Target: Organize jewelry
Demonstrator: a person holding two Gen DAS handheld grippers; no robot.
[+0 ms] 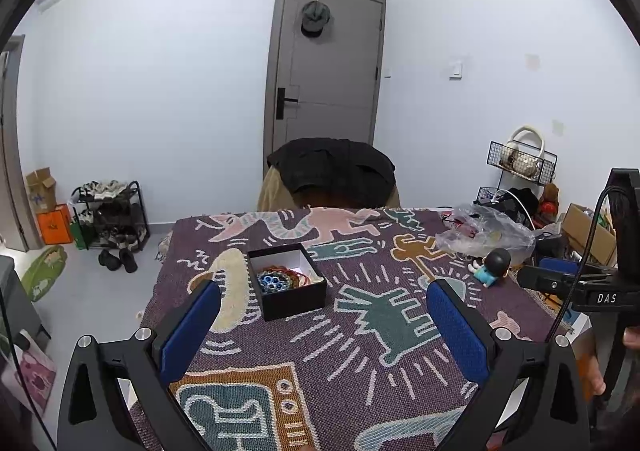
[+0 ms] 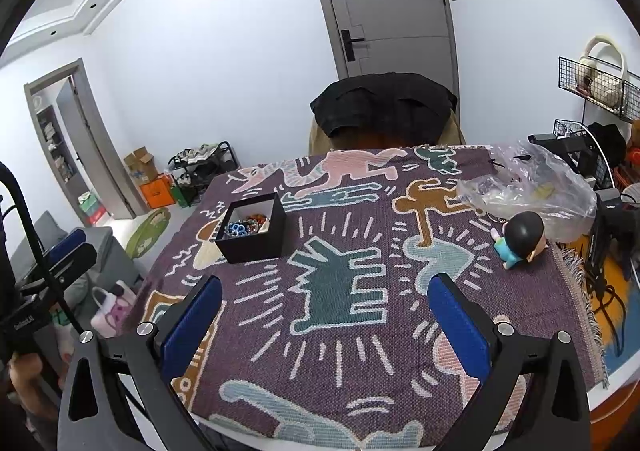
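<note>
We are seeing a broad stretch of the purple woven tablecloth with cartoon figures (image 2: pixel 340 331) lying bare ahead of both grippers, giving open passage. The open black square box of beaded jewelry (image 1: pixel 286 281) is standing alone left of centre, its walls rising around the beads. Toward the far right edge, a crumpled clear plastic bag (image 2: pixel 528 191) and a small black-haired doll in blue (image 2: pixel 518 239) are crowding that corner.

Patterned purple blanket (image 2: pixel 340 331) covers the bench; a little figurine (image 2: pixel 518 237) sits near a crinkly plastic bag (image 2: pixel 532 191).
</note>
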